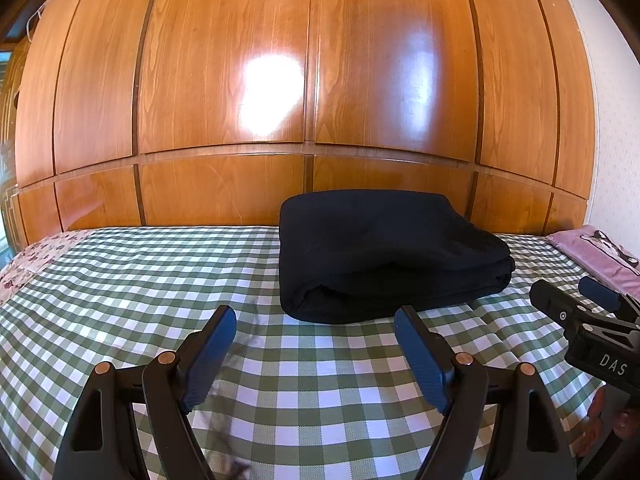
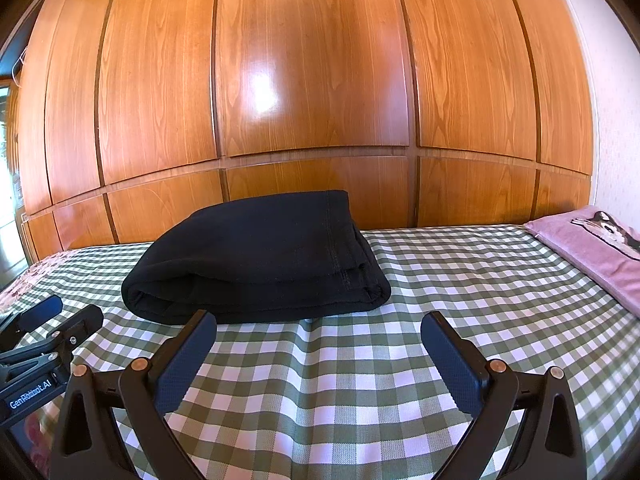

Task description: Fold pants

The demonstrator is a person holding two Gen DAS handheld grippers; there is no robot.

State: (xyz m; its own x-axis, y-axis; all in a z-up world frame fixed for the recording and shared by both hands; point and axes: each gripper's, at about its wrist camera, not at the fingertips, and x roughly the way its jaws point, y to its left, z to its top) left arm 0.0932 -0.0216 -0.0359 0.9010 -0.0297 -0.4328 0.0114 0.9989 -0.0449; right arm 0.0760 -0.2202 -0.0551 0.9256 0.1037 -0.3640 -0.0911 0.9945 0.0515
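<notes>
The black pants (image 1: 380, 256) lie folded into a thick bundle on the green checked bed cover (image 1: 120, 288), near the wooden wall. They also show in the right wrist view (image 2: 256, 260). My left gripper (image 1: 316, 320) is open and empty, just short of the bundle's near edge. My right gripper (image 2: 318, 326) is open and empty, also just short of the bundle. The right gripper shows at the right edge of the left wrist view (image 1: 568, 292), and the left gripper at the left edge of the right wrist view (image 2: 68, 312).
A tall wooden panelled wardrobe wall (image 1: 304, 80) stands right behind the bed. A pink pillow with a dog print (image 2: 600, 248) lies at the right end of the bed. A floral cloth (image 1: 24, 264) shows at the left end.
</notes>
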